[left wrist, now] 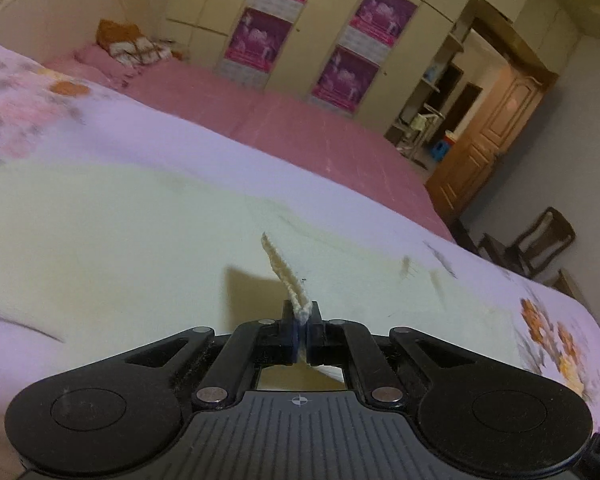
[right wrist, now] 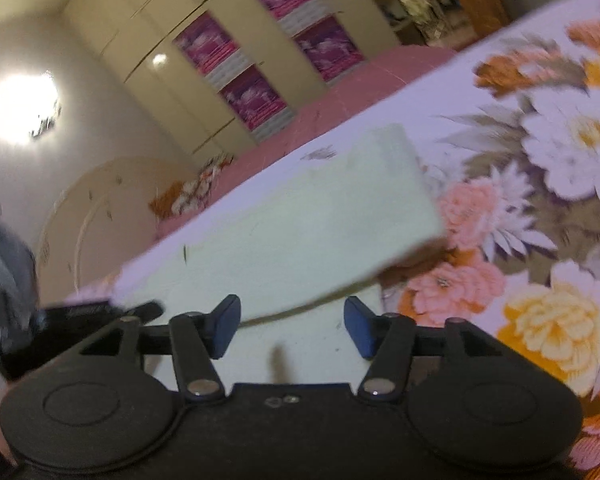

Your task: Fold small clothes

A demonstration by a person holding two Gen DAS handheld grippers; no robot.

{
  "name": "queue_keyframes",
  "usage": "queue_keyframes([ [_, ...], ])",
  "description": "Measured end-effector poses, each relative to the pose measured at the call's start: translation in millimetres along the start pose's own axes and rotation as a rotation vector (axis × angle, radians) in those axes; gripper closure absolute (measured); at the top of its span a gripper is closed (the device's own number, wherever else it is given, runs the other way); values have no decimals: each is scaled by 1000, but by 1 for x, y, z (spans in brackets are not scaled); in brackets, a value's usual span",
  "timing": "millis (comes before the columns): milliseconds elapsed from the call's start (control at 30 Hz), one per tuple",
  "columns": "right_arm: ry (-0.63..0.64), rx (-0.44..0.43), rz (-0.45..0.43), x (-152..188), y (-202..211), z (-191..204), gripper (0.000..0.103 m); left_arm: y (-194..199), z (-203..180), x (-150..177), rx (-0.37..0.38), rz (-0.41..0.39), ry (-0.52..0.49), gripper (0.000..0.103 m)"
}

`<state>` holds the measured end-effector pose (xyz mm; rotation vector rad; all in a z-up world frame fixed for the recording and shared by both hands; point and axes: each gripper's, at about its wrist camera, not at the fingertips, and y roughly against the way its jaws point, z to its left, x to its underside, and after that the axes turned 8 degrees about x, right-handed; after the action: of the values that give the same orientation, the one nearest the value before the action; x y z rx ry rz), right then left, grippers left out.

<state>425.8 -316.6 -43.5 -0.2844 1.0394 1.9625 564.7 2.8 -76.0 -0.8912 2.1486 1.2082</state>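
Note:
A pale cream garment [left wrist: 148, 220] lies spread on the floral bedspread [left wrist: 548, 328]. My left gripper [left wrist: 302, 312] is shut on a ribbed edge of the garment [left wrist: 278, 264], which sticks up from between the fingers. In the right wrist view the same garment [right wrist: 308, 216] lies flat with a folded layer lifted above the lower layer. My right gripper [right wrist: 292, 324] is open, its blue pads [right wrist: 226, 326] on either side of the garment's near edge, holding nothing. The left gripper's black body shows at the far left of the right wrist view [right wrist: 80, 312].
A pink sheet [left wrist: 308, 128] covers the far part of the bed, with a pillow and folded blanket [left wrist: 132, 46] at the headboard. Cream wardrobes with magenta posters [left wrist: 340, 40] stand behind. A wooden door [left wrist: 496, 136] and a chair [left wrist: 540, 240] are at the right.

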Motion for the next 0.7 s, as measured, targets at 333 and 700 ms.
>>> queue_keyframes([
  [333,-232,-57,9,-4,-22,-26,47,-2,61,-14,-55,7,51,100],
  [700,-351,-10,11,-12,-38,-51,99,-2,83,-7,-68,26,48,100],
])
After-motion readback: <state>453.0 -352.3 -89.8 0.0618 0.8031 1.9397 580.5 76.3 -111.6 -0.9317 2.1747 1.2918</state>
